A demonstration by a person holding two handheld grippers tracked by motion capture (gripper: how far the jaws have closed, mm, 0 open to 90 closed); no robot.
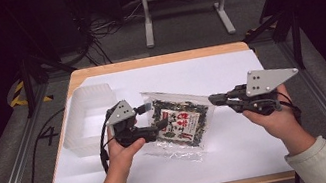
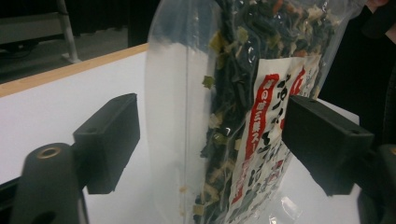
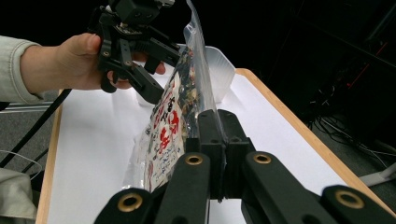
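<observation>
A light, floppy bag held up between two grippers

The bag (image 1: 180, 123) of dried greens hangs above the worktop (image 1: 241, 143); its clear film looks slippery and crinkly, so the flat sealed edge is the safest hold. The right gripper (image 3: 217, 140) is clamped on that edge, reaching in level from the side. The left gripper (image 2: 210, 135), wrist cocked inward, straddles the bag with jaws wide, pads not pressing.
</observation>
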